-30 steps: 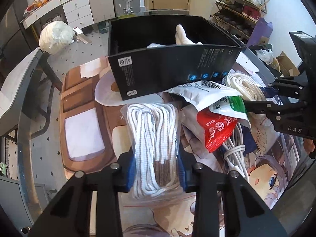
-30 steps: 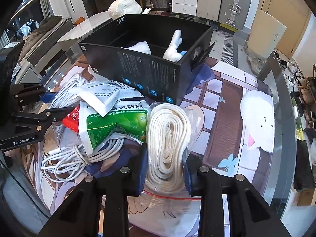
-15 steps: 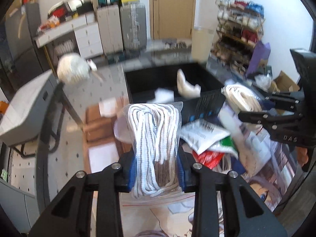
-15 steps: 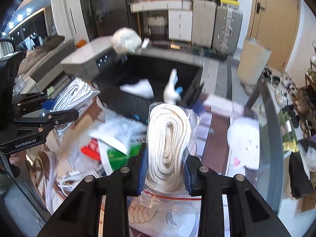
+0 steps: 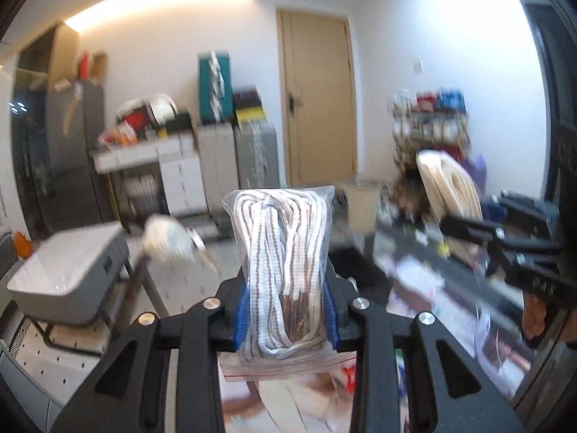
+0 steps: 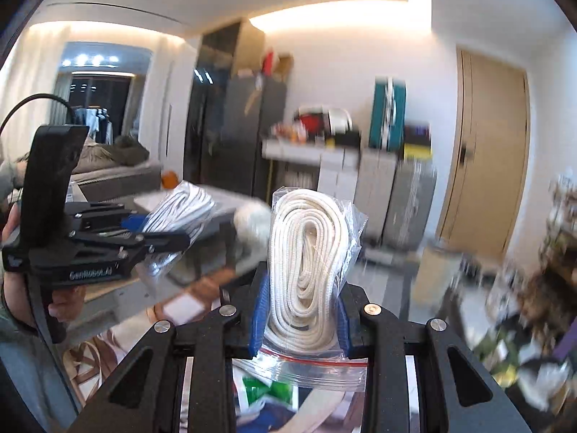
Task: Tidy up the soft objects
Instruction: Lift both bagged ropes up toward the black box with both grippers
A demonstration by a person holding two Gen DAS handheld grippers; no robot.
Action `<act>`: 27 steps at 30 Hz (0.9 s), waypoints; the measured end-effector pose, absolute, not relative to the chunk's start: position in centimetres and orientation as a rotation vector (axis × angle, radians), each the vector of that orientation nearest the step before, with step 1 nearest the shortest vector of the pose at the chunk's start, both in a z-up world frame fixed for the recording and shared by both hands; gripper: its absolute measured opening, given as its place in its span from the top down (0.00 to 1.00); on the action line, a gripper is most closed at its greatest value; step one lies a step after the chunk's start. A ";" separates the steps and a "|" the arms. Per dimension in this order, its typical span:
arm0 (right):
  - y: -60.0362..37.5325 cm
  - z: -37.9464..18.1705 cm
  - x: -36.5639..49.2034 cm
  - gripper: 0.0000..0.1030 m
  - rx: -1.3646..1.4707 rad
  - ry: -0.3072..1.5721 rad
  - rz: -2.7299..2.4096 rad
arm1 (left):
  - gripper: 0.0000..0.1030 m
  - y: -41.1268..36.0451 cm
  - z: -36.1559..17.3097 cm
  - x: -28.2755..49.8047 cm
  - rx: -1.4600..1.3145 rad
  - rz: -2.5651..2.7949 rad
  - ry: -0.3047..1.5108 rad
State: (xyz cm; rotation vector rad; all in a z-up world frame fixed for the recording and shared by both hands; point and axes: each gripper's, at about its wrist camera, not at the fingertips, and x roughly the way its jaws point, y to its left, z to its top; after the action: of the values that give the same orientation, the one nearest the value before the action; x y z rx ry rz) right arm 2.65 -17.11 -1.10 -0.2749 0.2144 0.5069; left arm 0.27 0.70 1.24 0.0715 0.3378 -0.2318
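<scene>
My left gripper (image 5: 285, 310) is shut on a clear zip bag of white-and-brown striped cord (image 5: 283, 252), held upright and high above the table. My right gripper (image 6: 301, 321) is shut on a clear zip bag of cream rope (image 6: 306, 259), also raised high. The right gripper with its rope bag shows at the right of the left wrist view (image 5: 450, 195). The left gripper with its cord bag shows at the left of the right wrist view (image 6: 176, 209). The black box is only a dark blur (image 5: 414, 252) low behind the bags.
Both views are motion-blurred and look across the room. A grey side table (image 5: 68, 274) stands at the left. A white round bundle (image 5: 166, 241) lies beyond it. Packets and the printed mat (image 6: 267, 393) show below the right gripper.
Both grippers have lifted their bags up off the table and tilted from looking down at the box and clutter to looking level across the room.
</scene>
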 end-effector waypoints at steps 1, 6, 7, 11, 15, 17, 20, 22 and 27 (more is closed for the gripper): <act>-17.0 -0.8 2.2 0.70 -0.278 0.196 0.513 | 0.69 1.1 1.8 -0.4 0.063 -0.215 0.288; -17.0 -0.2 1.3 0.70 -0.249 0.173 0.521 | 0.69 2.7 2.9 -1.2 0.024 -0.220 0.204; -17.1 -0.3 1.6 0.70 -0.243 0.173 0.522 | 0.69 2.9 2.8 -1.0 0.022 -0.222 0.207; -17.4 -0.2 1.3 0.70 -0.230 0.173 0.503 | 0.69 3.3 2.5 -0.1 0.010 -0.237 0.236; -18.2 -0.2 1.7 0.70 -0.197 0.199 0.486 | 0.69 3.0 2.4 0.3 0.018 -0.234 0.251; -18.3 -0.1 1.9 0.70 -0.195 0.200 0.480 | 0.69 2.9 2.4 0.7 0.013 -0.244 0.261; -18.0 0.4 1.8 0.70 -0.194 0.192 0.473 | 0.69 2.4 2.6 1.0 0.012 -0.254 0.271; -17.8 0.8 2.0 0.70 -0.185 0.192 0.472 | 0.69 1.9 2.7 1.2 0.007 -0.260 0.278; -16.9 0.7 3.2 0.70 -0.176 0.200 0.462 | 0.69 1.9 3.2 3.3 -0.007 -0.277 0.293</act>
State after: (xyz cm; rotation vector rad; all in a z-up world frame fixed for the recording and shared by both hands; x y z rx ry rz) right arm 3.15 -16.91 0.71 -0.1761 0.2000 0.4624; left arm 3.32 1.90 3.22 -0.0075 0.2935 -0.2774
